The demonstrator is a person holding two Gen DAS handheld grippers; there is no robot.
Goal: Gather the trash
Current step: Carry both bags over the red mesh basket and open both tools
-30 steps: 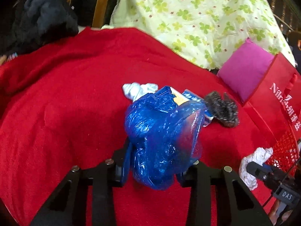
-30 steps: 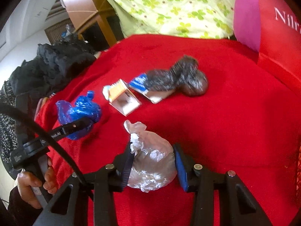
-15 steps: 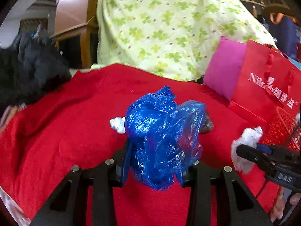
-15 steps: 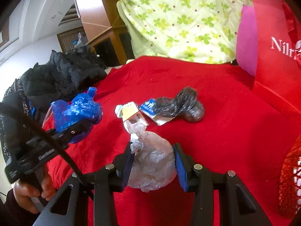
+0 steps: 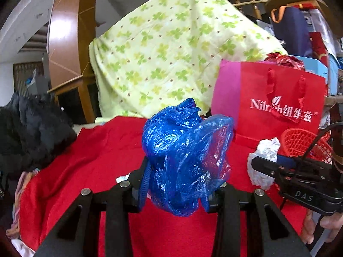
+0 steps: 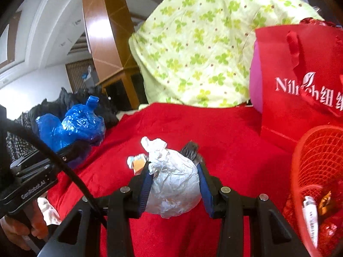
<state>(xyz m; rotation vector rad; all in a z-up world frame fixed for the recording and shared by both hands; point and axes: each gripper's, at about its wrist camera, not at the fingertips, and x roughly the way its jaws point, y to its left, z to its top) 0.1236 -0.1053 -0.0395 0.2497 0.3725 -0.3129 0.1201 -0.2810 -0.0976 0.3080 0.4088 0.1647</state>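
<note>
Since both loads are already lifted off the red blanket point(image 6: 225, 132), the coming move turns on the red mesh basket point(image 6: 317, 150): it lies to the right of both grippers, and the right gripper point(image 6: 174, 184) is the nearer one, just beside the basket's rim, while the left gripper point(image 5: 182, 184) is well apart from it on the far side of the right one. Basket already holds a tube and some wrappers.

Largest load: blue plastic bag point(image 5: 184, 150), crumpled, bulging above and below the left jaws, which pinch it at its lower middle; no clear long axis, roughly upright lump.

Next: white crumpled bag point(image 6: 173, 186), a rounded wad with a twisted top pointing up and away from the basket, pinched between the right jaws, held above the blanket.

Smallest: 2 or so leftovers on the blanket left of the basket, an orange-and-white packet point(image 6: 137, 163) and a dark scrap point(image 6: 190, 148), mostly hidden behind the white bag.

Judgement: right hand should drop first, short swing rightward over the rim.
</note>
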